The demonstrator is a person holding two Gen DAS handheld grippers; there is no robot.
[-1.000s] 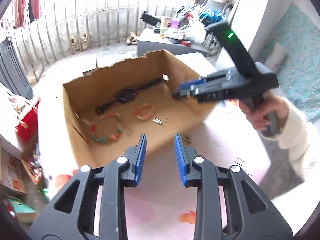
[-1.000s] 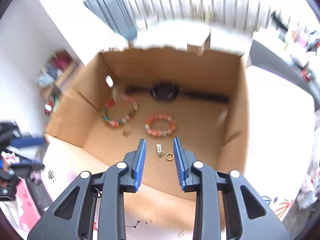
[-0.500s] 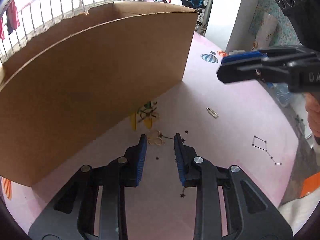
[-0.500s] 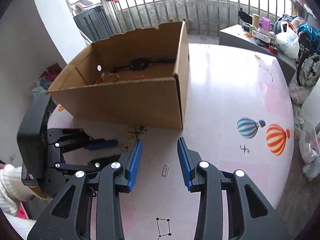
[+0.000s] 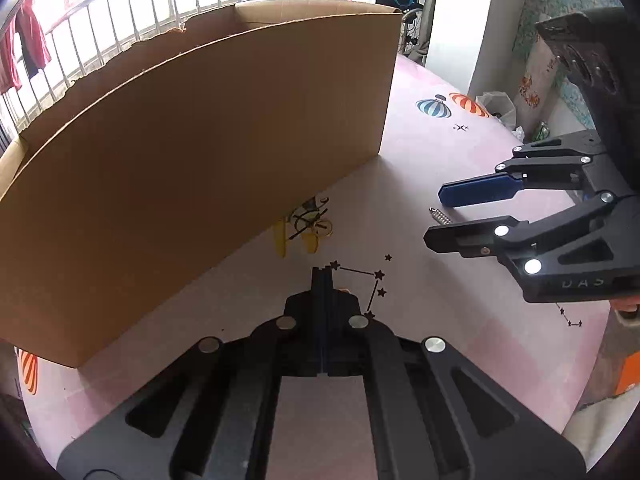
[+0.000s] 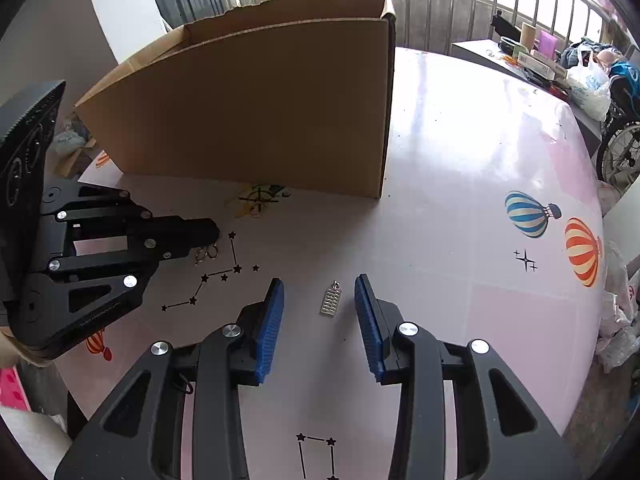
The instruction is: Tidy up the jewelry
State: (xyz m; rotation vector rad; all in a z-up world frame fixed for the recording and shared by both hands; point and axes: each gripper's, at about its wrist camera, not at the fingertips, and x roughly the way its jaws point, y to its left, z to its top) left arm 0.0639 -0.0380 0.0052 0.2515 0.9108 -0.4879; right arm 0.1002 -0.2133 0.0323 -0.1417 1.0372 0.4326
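A small silver pendant (image 6: 330, 303), oblong and ribbed like a tiny ladder with a loop at its far end, lies flat on the pink table (image 6: 460, 152) in front of the cardboard box (image 6: 256, 108), well short of the box's near wall. It sits between the blue pads of the right gripper (image 6: 319, 304), whose jaws are spread with a gap on either side of the pendant, so neither pad touches it. In the left wrist view the same pendant (image 5: 440, 216) shows as a short ribbed bar just beside the right gripper's (image 5: 434, 216) tips. To the left of the pendant, past a printed line of black stars, the left gripper (image 6: 214, 236) rests low at the table with its jaws just closed and now pressed together. Small ring-shaped wire pieces (image 6: 207, 254) hang at its tip, apparently pinched there, though the contact itself is too small to make out. In its own camera the left gripper's (image 5: 323, 270) blue pads meet with no gap. The box stands open-topped beyond both grippers, its plain brown wall hiding whatever is inside. Printed hot-air balloons (image 6: 556, 232) lie on the table to the right of the pendant.
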